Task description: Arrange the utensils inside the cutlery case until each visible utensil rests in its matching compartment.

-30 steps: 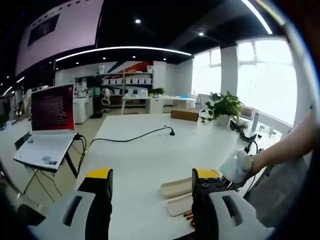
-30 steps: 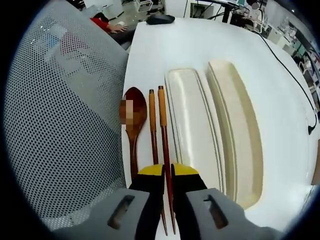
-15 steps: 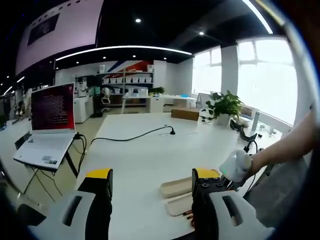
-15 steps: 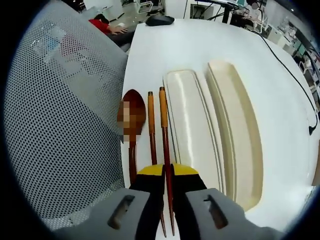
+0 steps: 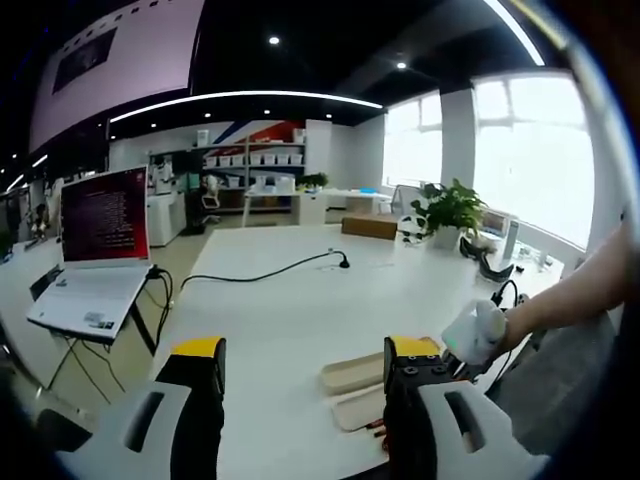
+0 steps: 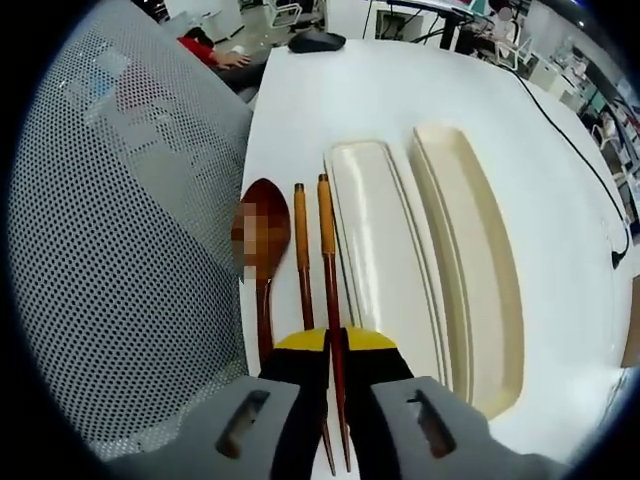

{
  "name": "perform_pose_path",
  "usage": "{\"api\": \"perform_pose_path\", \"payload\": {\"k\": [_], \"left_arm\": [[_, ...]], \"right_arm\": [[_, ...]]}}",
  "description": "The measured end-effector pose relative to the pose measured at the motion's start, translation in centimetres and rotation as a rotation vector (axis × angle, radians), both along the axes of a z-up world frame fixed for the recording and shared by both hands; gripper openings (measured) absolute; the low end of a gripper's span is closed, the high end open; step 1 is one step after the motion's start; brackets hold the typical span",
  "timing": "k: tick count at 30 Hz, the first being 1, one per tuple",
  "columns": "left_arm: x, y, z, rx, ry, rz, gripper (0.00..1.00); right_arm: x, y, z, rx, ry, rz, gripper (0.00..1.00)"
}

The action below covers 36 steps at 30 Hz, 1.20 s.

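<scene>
— Little has moved: the right gripper [image 6: 336, 345] still pinches one brown wooden chopstick with an orange tip [image 6: 325, 235].

— And beside it?

— Its twin [image 6: 300, 240], a wooden spoon [image 6: 262, 240], then two cream oblong trays [image 6: 385, 250]. The left gripper [image 5: 305, 365] hangs released.

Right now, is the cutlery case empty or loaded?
Empty. Both cream trays show bare interiors. The wooden spoon and one chopstick lie on the table beside them; the right tool is shut on the other chopstick.

Spoon [image 6: 262, 240], chopsticks [image 6: 303, 250] beside case [image 6: 385, 250]
</scene>
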<state>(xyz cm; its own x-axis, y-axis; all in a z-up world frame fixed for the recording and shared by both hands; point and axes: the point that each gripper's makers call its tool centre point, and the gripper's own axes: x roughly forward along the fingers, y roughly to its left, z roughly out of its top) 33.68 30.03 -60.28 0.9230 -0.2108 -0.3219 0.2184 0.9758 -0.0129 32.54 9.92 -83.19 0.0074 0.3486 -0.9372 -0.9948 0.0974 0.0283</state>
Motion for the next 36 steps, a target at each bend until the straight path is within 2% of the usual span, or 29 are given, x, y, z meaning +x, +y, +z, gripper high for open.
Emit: {"api": "perform_pose_path", "payload": {"k": [9, 14, 19, 27, 36], "left_arm": [[0.00, 0.01, 0.04, 0.002, -0.001, 0.001, 0.65], [0.01, 0.05, 0.03, 0.001, 0.001, 0.004, 0.65], [0.01, 0.00, -0.03, 0.006, 0.004, 0.001, 0.65], [-0.02, 0.05, -0.03, 0.007, 0.005, 0.002, 0.65], [-0.05, 0.01, 0.03, 0.007, 0.004, 0.003, 0.65]], "right_arm": [[0.01, 0.04, 0.01, 0.009, -0.005, 0.006, 0.00], [0.12, 0.18, -0.05, -0.035, 0.016, 0.002, 0.00], [-0.02, 0.18, -0.16, -0.102, 0.011, 0.057, 0.00], [-0.09, 0.10, -0.14, -0.131, 0.012, 0.106, 0.00], [-0.07, 0.11, -0.18, -0.140, 0.002, 0.108, 0.00]]}}
